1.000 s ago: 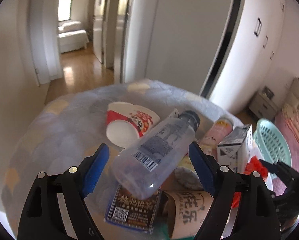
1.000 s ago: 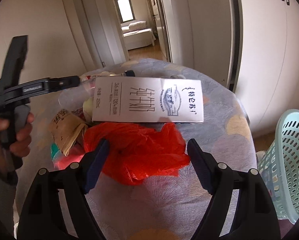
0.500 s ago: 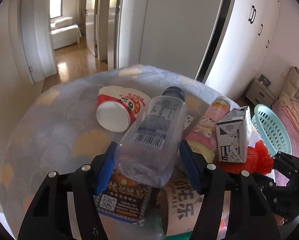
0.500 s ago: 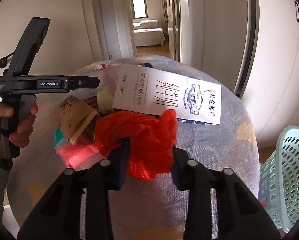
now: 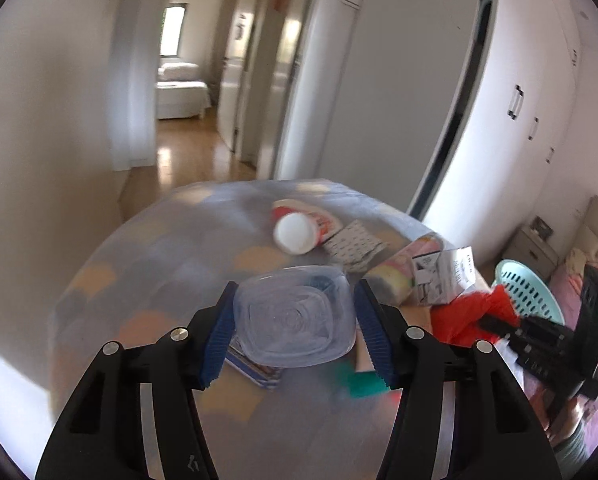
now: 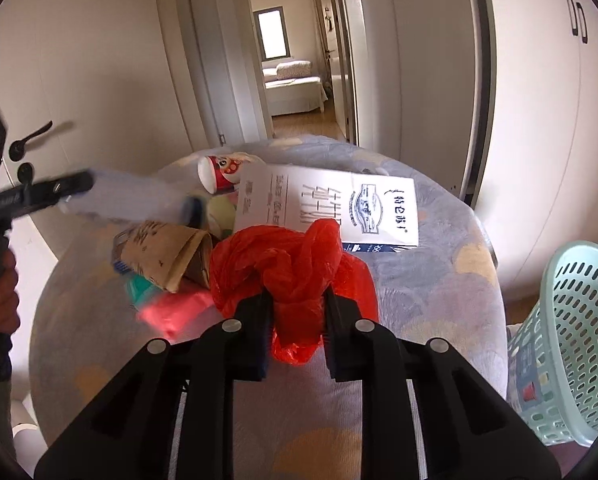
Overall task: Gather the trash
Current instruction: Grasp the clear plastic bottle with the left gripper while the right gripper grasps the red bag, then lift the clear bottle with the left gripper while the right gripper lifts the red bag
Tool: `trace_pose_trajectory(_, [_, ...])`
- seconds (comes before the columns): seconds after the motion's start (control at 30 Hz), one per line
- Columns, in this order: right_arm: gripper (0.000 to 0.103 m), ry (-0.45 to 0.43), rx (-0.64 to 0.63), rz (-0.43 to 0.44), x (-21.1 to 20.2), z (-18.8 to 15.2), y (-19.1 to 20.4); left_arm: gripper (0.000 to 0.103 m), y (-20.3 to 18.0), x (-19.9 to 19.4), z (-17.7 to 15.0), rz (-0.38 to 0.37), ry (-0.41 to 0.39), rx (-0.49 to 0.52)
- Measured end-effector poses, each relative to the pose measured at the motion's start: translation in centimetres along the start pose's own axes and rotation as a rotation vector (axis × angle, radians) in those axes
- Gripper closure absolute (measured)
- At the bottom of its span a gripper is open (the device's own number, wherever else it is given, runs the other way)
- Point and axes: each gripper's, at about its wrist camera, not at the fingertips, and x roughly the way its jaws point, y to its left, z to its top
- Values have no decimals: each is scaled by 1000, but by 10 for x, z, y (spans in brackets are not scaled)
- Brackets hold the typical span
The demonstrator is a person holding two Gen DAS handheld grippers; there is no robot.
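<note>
The left gripper [image 5: 295,326] has its jaws closing on a clear plastic bottle [image 5: 295,316], whose square base faces the camera at lower centre of the left wrist view; the blue pads press its sides and it hangs above the tabletop [image 5: 159,280]. The right gripper [image 6: 297,320], lower centre of its own view, has its jaws closing on a crumpled red plastic bag [image 6: 295,264], pinched between the pads. Behind the bag lie a white milk carton [image 6: 331,208], flat, a brown paper cup [image 6: 167,252] on its side to the left, and a red-and-white paper cup [image 6: 219,172] toward the far rim. A pale green perforated basket [image 6: 571,340] stands off the tabletop's right edge, at the lower right of the frame, with a gap between the two. The cloth-covered tabletop is bare along its right side and its near edge. Beyond the far rim an open corridor leads to a bed [image 6: 295,84].
</note>
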Motion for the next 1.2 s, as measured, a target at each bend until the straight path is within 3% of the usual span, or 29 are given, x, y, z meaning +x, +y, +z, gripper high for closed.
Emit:
trace_pose_trajectory(0.13, [85, -12, -17, -28, -15, -4, 5, 47, 8, -25, -26, 42, 6, -19])
trace_pose_trajectory(0.33, [85, 18, -39, -52, -28, -18, 9, 47, -4, -29, -69, 46, 126, 16])
trace_pose_trajectory(0.5, [85, 60, -43, -31, -30, -28, 12, 48, -14, -26, -86, 21, 197, 49])
trace_pose_trajectory(0.63, [82, 87, -45, 0, -35, -35, 11, 33, -22, -20, -84, 19, 188, 73])
trace_pose_trajectory(0.73, [68, 104, -38, 50, -43, -40, 11, 33, -26, -12, -77, 30, 191, 78])
trace_pose_trajectory(0.77, [45, 114, -39, 60, -43, -40, 13, 33, -27, -8, -75, 33, 195, 79])
trace_pose_trajectory(0.8, [33, 128, -40, 76, -44, -42, 13, 33, -29, -5, -75, 39, 201, 78])
trace_pose_trajectory(0.93, [33, 102, -45, 86, -53, -45, 12, 34, -29, 5, -78, 73, 229, 67])
trace_pose_trajectory(1.0, [32, 94, -32, 76, -53, -44, 8, 36, -28, 7, -78, 71, 235, 56])
trace_pose_trajectory(1.07, [31, 92, -18, 70, -52, -44, 3, 49, -29, 10, -80, 95, 239, 62])
trace_pose_trajectory(1.2, [28, 107, -24, 65, -45, -48, 3, 49, -28, 6, -83, 96, 228, 44])
